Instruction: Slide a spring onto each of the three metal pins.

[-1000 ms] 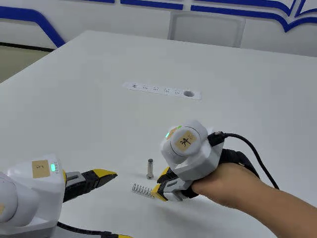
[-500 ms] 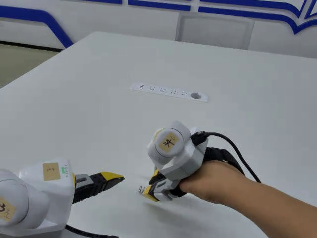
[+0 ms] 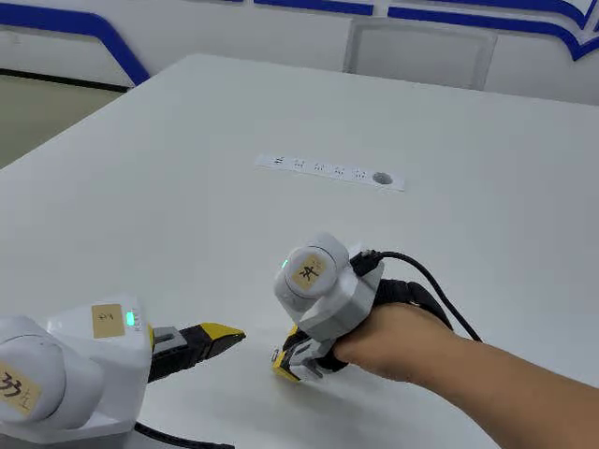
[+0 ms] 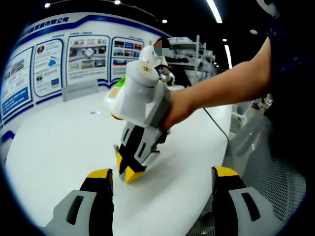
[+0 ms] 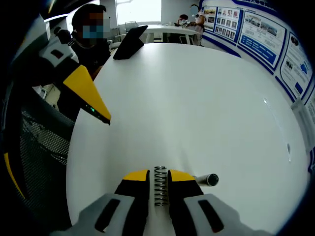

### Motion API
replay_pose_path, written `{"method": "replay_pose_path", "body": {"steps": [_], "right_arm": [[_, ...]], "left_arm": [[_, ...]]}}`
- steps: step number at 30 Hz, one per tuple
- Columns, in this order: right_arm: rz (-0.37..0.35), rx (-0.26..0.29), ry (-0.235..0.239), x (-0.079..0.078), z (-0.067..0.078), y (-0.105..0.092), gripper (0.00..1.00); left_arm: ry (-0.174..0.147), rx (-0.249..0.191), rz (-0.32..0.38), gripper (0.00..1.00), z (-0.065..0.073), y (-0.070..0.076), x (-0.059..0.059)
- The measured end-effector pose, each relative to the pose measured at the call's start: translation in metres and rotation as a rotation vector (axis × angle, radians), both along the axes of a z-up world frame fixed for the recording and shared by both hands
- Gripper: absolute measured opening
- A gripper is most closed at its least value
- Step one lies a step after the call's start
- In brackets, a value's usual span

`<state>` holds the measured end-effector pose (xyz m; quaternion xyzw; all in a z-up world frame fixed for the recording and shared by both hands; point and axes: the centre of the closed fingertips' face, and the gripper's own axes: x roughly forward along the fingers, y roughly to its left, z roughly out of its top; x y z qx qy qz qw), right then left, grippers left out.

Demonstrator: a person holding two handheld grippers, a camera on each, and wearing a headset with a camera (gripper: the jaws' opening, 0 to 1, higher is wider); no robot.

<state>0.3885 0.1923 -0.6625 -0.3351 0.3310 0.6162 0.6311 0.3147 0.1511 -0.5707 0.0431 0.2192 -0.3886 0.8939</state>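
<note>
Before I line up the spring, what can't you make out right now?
Right gripper view: the spring runs down between the shut jaws of the right gripper, lower end hidden; the pin is half behind one jaw, pose unclear.
Head view: that gripper and the hand cover spring and pin.
Left gripper view: the right gripper's body hides both.

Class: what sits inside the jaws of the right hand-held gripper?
A thin coiled metal spring, clamped lengthwise between the yellow-tipped jaws of the right hand-held gripper. Its lower end is hidden between the jaws, so its full length cannot be seen.

White table (image 3: 187, 187) — blue-striped wall (image 3: 234, 33), poster boards (image 4: 83, 54), ceiling strip lights (image 4: 215, 11)
</note>
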Motion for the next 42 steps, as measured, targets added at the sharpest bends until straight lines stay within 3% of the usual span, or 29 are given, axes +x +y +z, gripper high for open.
{"method": "replay_pose_path", "body": {"steps": [12, 42], "right_arm": [[0.005, -0.004, 0.004, -0.001, -0.003, 0.003, 0.12], [-0.142, 0.106, 0.000, 0.002, 0.026, -0.051, 0.12]], "left_arm": [[-0.001, -0.009, 0.006, 0.83, 0.002, 0.001, 0.001], [0.004, 0.011, -0.019, 0.83, 0.000, -0.004, -0.002]]}}
